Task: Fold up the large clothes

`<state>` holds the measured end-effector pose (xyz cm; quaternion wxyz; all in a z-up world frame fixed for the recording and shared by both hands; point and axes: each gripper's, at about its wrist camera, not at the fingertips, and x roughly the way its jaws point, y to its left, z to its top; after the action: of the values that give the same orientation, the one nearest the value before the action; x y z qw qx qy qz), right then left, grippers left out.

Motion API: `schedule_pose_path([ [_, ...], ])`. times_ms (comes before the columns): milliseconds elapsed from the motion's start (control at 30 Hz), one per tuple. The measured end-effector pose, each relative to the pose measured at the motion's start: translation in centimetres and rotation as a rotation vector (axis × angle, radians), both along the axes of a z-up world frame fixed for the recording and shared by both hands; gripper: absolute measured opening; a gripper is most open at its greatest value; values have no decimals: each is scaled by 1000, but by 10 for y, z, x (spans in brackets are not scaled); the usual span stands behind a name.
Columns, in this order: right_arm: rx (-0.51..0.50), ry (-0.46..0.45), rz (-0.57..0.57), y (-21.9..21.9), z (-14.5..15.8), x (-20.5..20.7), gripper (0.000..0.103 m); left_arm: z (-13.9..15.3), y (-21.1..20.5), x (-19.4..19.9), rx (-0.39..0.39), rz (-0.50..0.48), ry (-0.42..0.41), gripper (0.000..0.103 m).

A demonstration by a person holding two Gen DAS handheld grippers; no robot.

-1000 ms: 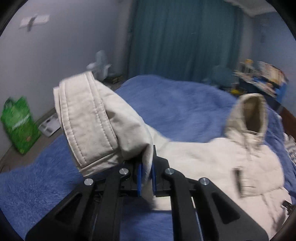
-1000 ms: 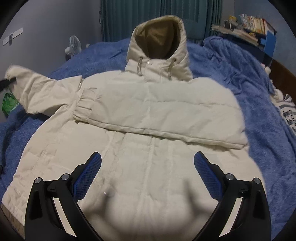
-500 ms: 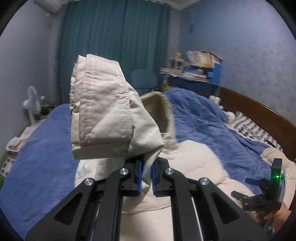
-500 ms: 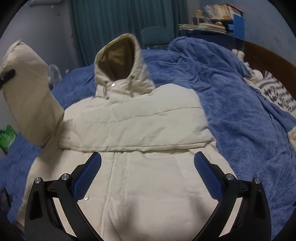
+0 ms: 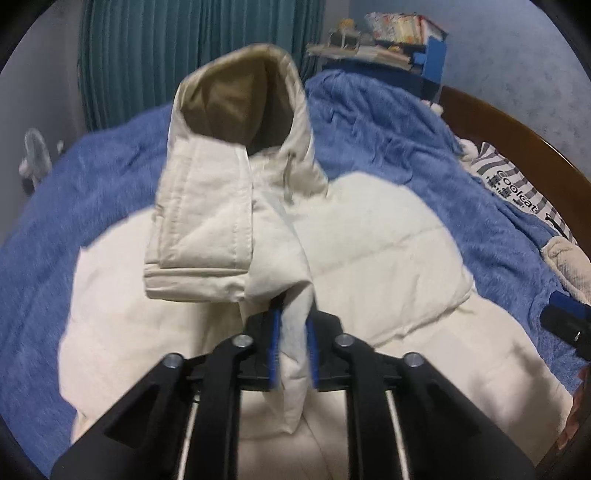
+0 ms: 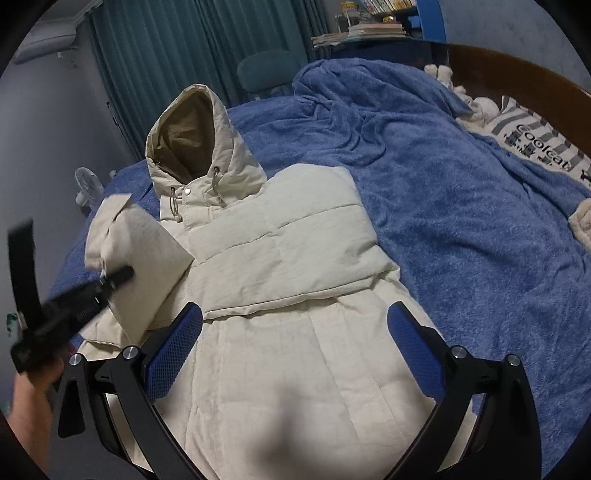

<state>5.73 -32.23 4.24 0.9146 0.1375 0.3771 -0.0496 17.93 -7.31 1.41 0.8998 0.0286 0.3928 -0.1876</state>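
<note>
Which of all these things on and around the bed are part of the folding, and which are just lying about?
Part of the job: cream hooded jacket, its sleeve between the opening left tongs, open right tongs.

Lying about: blue blanket, striped pillow, fan, books.

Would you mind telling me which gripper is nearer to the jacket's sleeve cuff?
Left. The left gripper has the sleeve cuff fabric between its opening jaws; the right gripper hovers open over the jacket body, apart from it.
</note>
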Motion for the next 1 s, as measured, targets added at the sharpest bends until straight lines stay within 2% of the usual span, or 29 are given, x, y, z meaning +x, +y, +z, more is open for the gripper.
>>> schedule_pose_path([
  [33,2,0,4,0,0,1,97,-3,2,-3,-11,7,25,29],
  [67,2,-2,7,1,0,2,97,-4,9,-7,-13,27,42,60],
  [100,2,-4,7,2,1,1,96,-5,13,-14,-24,50,41,83],
  [133,6,-6,7,3,1,1,96,-6,18,-22,-48,56,33,87],
  [233,8,-7,8,6,1,2,96,-5,36,-41,-73,68,43,87],
  [300,1,-2,22,12,-1,3,96,-6,58,-55,-128,101,53,87],
  [367,-15,4,59,23,-3,5,96,-8,79,-66,-139,152,59,87],
  [567,-72,-26,222,84,-6,14,96,-26,137,-72,-1,293,62,87],
  [633,-89,-39,281,112,-7,21,96,-31,154,-69,6,317,70,87],
  [700,-104,-45,340,140,-9,31,96,-37,171,-59,-18,332,105,87],
  [800,-152,-62,390,170,-12,44,96,-39,183,-50,1,335,101,87],
  [833,-169,-57,402,179,-15,48,94,-38,185,-47,17,329,84,87],
  [900,-208,-33,411,192,-25,60,78,-40,186,-43,45,323,62,87],
  [967,-250,-15,417,202,-35,72,71,-42,186,-39,78,309,39,87],
  [1000,-271,-9,423,205,-39,75,62,-43,185,-38,85,306,32,87],
])
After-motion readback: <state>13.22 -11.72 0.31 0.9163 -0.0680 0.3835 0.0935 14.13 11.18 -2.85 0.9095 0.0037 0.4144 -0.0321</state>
